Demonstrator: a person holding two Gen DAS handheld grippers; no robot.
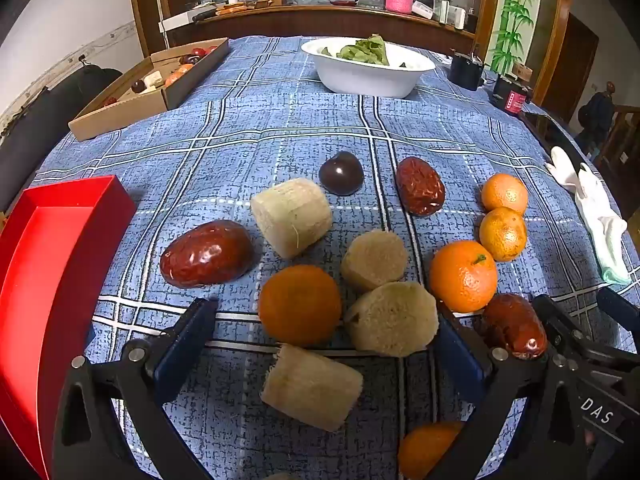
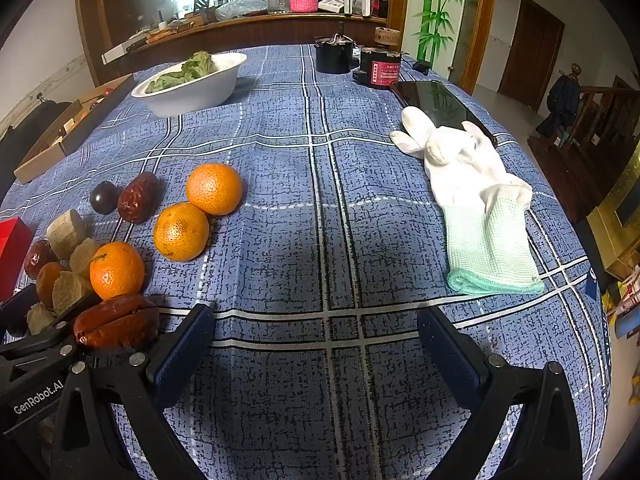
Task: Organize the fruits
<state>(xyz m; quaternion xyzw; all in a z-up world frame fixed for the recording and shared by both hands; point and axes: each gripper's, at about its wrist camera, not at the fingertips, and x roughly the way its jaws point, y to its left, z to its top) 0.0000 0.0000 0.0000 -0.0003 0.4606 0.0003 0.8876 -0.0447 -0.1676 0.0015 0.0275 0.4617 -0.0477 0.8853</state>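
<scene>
Desk (image 2: pixel 280 216), blue plaid cloth: wide bare stretch ahead of the right gripper (image 2: pixel 316 348), running from the fruit on its left to a white glove (image 2: pixel 476 200) on its right; a dark phone (image 2: pixel 436 104) lies under the glove's fingertips near the far right edge. Right gripper: jaws spread wide, nothing between them, hovering over bare cloth. Left gripper (image 1: pixel 326 336): jaws spread wide above the fruit cluster, framing an orange (image 1: pixel 300 304), a pale cut cane piece (image 1: pixel 394 320) touching it, and a second cane piece (image 1: pixel 312 386) nearest the camera; whether either jaw touches any of them cannot be told. Red box (image 1: pixel 72 240): open top, at the desk's left edge just beside the left jaw. Fruit cluster, centre-left of desk: glossy red date (image 1: pixel 208 254) near the box; two more cane pieces (image 1: pixel 292 218) (image 1: pixel 374 260), fibrous and cream-coloured; dark round plum (image 1: pixel 341 173) and wrinkled date (image 1: pixel 420 186) behind them; three oranges in a row to the right (image 1: pixel 504 194) (image 1: pixel 503 234) (image 1: pixel 463 276), the nearest with a green stem; another date (image 1: pixel 514 326) between the two grippers; one more orange (image 1: pixel 430 448) partly hidden under the left gripper's frame. Far side: white bowl of greens (image 1: pixel 368 74); cardboard tray (image 1: pixel 132 108) holding assorted fruit at the far left edge; two dark containers (image 2: pixel 360 60) at the far right.
</scene>
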